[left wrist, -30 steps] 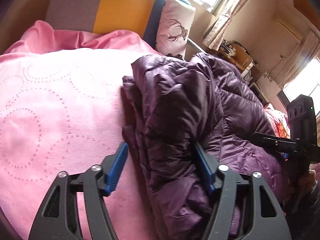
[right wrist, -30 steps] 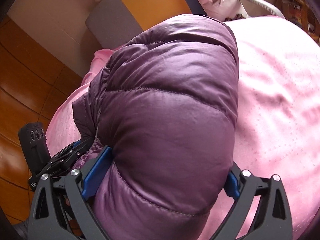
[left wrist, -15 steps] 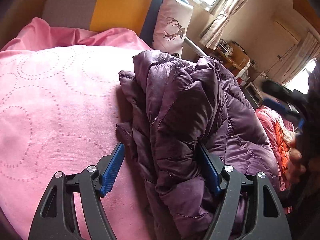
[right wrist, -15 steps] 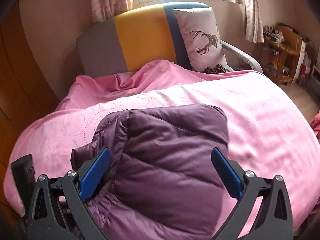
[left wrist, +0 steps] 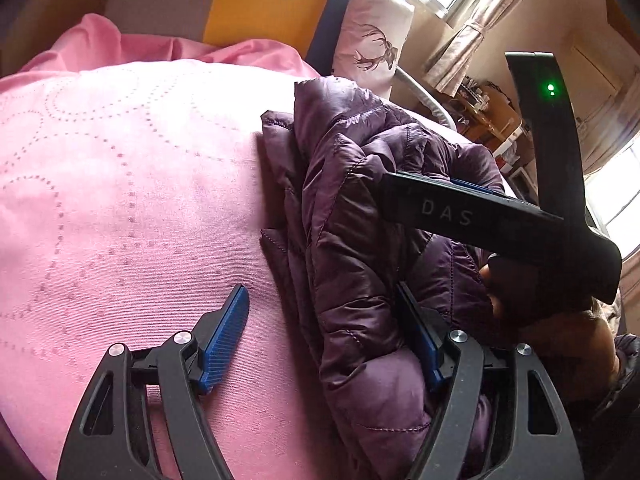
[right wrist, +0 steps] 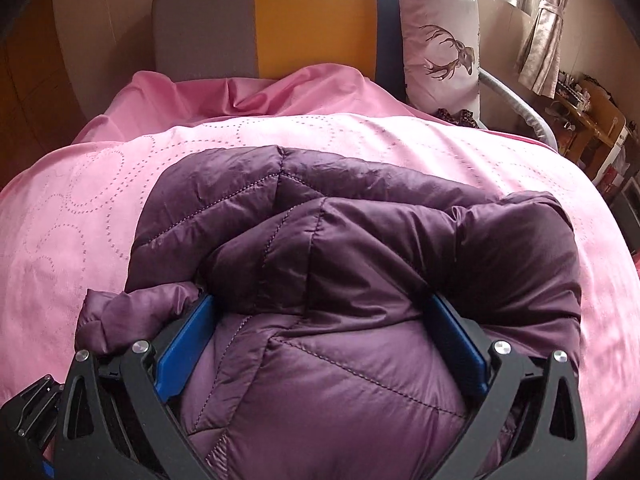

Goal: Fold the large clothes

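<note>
Nearest me, my right gripper (right wrist: 320, 344) has both blue pads pressed into the thick bulge of the purple puffer jacket (right wrist: 344, 264), pinching the padded bundle so that, as I judge it, the folded layers cannot spring apart. My left gripper (left wrist: 328, 340) stands spread: its right pad lies against the jacket's edge while the left pad (left wrist: 224, 340) hangs free over the pink bedspread (left wrist: 120, 184), touching nothing, so I hold nothing there and only steady that side. The jacket lies bunched on the bedspread, near its middle, its quilted folds heaped rather than flat. In the left view my right gripper's black body crosses over the jacket, which crowds any reach from that side. Further off, the deer-print pillow (right wrist: 440, 44) leans on the grey, yellow and blue headboard (right wrist: 280, 20), well apart from the work.
</note>
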